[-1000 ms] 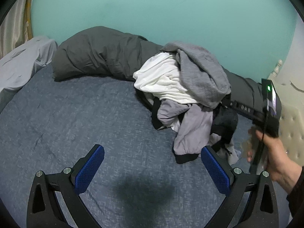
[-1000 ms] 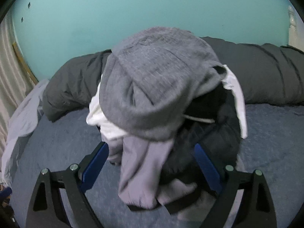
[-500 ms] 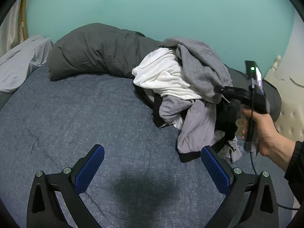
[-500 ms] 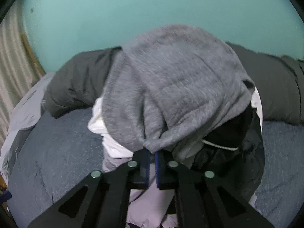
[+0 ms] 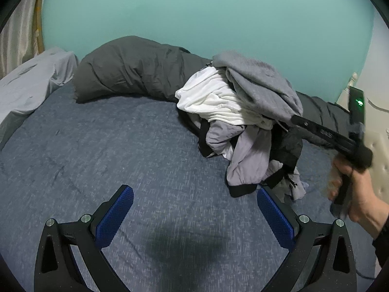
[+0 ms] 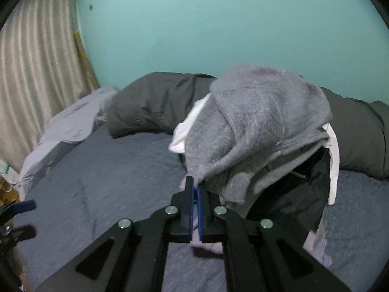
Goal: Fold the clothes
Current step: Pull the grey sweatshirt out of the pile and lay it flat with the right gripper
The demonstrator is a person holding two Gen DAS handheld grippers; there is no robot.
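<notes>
Right gripper (image 6: pixel 195 189) pinches grey sweater (image 6: pixel 257 121); garments beneath mostly hidden.

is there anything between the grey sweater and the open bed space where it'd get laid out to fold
Nothing visible. The grey sweater sits on top of the clothes pile, pinched at its edge by the right gripper. The blue bedsheet beside the pile is bare; the open left gripper hovers over it.

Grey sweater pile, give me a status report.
Right gripper shut on grey sweater atop pile. Left gripper open, over bare bedsheet. Nothing blocking.
</notes>
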